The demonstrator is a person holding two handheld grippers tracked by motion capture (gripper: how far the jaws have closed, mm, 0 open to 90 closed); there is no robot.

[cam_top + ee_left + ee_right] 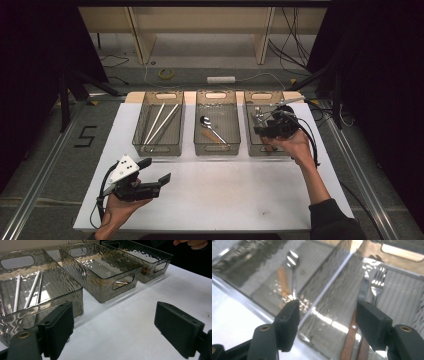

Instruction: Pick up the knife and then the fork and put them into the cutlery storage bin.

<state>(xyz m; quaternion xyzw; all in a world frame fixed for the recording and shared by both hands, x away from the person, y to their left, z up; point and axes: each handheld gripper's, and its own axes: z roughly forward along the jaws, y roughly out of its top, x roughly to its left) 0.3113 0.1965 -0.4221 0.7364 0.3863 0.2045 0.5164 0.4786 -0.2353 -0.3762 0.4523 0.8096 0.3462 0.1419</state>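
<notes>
Jaws of the right gripper point(328, 326) stand spread with nothing between them above the right bin point(252, 137), where the fork point(375, 283) lies on the floor, while the left gripper point(155, 170), likewise spread and empty, rests over the white worktop point(225, 190).

Three bins point(105, 275): smoky translucent plastic, glossy, walls rippled like hammered glass, floors ribbed. Table point(220, 195) top: white, matt, smooth. Fork point(377, 282): polished metal head, bright glare; handle brown, wood-like, with a pale rivet. Spoon point(293, 260): shiny metal bowl and stem, handle also brown and wood-like. Chopsticks point(31, 291) in the left bin: pale, satin metallic look; material uncertain. Right gripper point(328, 325) and left gripper point(113, 327): black matt plastic, pads point(175, 325) dull, faintly grainy; brass-coloured eyelets.
</notes>
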